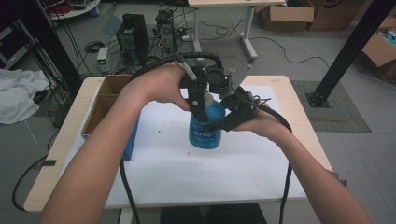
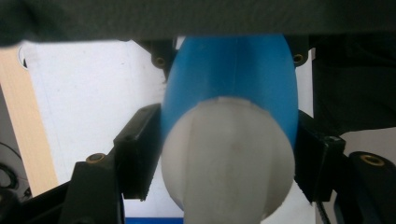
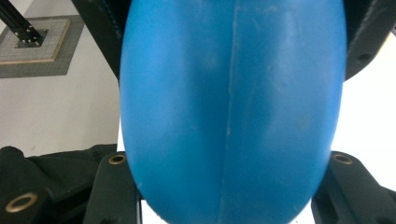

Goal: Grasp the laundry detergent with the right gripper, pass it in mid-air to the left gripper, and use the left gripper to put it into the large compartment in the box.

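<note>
A blue plastic bottle (image 1: 205,130) with a white cap (image 1: 208,98) stands upright on the white mat (image 1: 187,163) at mid-table. My left gripper (image 1: 201,106) comes down from above, and in the left gripper view its pads (image 2: 140,154) press both sides of the white cap (image 2: 229,158), with the blue bottle (image 2: 233,74) beyond it. My right gripper (image 1: 220,122) reaches in from the right and is shut on the bottle's body. In the right gripper view the blue bottle (image 3: 231,107) bulges between the two black jaws.
An open cardboard box (image 1: 105,100) sits at the table's left edge with a blue object (image 1: 132,140) against its near side. Black cables trail from both grippers over the table's front edge. Behind the table, electronics and cables (image 1: 133,37) cover the floor.
</note>
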Action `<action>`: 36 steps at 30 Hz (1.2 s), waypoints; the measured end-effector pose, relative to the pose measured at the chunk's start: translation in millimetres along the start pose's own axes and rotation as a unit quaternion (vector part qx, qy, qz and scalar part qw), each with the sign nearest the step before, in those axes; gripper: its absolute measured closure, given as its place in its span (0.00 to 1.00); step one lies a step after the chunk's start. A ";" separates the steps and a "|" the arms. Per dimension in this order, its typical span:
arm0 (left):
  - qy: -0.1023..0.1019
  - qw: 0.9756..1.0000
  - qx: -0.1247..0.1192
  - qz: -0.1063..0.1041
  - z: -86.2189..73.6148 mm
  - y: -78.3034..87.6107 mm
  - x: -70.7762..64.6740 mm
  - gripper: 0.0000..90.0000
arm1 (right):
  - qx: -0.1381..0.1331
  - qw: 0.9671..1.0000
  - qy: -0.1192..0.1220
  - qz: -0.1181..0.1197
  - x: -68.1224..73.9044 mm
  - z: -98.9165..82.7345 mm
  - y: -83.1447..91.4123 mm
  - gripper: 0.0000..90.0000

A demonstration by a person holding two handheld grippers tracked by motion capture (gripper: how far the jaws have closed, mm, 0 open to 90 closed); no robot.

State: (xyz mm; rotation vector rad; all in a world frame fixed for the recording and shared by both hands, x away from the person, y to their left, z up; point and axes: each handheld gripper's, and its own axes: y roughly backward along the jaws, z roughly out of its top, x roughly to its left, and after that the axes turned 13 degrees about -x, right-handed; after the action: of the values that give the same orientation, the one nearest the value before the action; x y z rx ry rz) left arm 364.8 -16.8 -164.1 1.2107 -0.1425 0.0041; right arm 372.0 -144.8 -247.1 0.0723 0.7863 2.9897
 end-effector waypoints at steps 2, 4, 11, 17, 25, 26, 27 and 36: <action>0.005 1.000 -0.006 -0.004 -1.3 0.3 0.6 0.41 | 0.001 1.000 -0.004 -0.003 0.8 0.0 0.1 0.51; 0.006 1.000 -0.009 -0.004 -1.7 0.4 0.6 0.41 | 0.002 1.000 -0.005 -0.005 1.0 0.1 0.1 0.51; 0.006 1.000 -0.007 -0.006 -2.1 0.0 0.5 0.42 | 0.006 1.000 -0.001 -0.005 1.2 0.6 -0.5 0.51; 0.006 1.000 -0.008 -0.006 -2.3 1.1 0.8 0.42 | 0.007 1.000 -0.004 -0.004 0.6 1.7 -0.2 0.51; 0.020 1.000 -0.008 -0.007 -2.8 2.8 1.3 0.42 | 0.017 1.000 -0.004 0.005 -1.3 4.7 -0.1 0.50; 0.020 1.000 -0.008 -0.007 -2.8 2.8 1.3 0.42 | 0.017 1.000 -0.004 0.005 -1.3 4.7 -0.1 0.50; 0.023 1.000 -0.008 -0.009 -2.7 3.2 1.4 0.42 | 0.017 1.000 -0.004 0.006 -1.4 4.9 -0.4 0.50; 0.054 0.999 -0.006 -0.007 -4.5 8.2 4.6 0.43 | -0.010 1.000 -0.020 0.010 0.2 5.9 0.7 0.28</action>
State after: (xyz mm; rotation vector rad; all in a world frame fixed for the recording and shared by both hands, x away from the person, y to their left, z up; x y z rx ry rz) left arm 369.2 -10.1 -157.5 1.1967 -0.0400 0.0557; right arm 372.1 -142.5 -241.7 0.1388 0.7573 3.0043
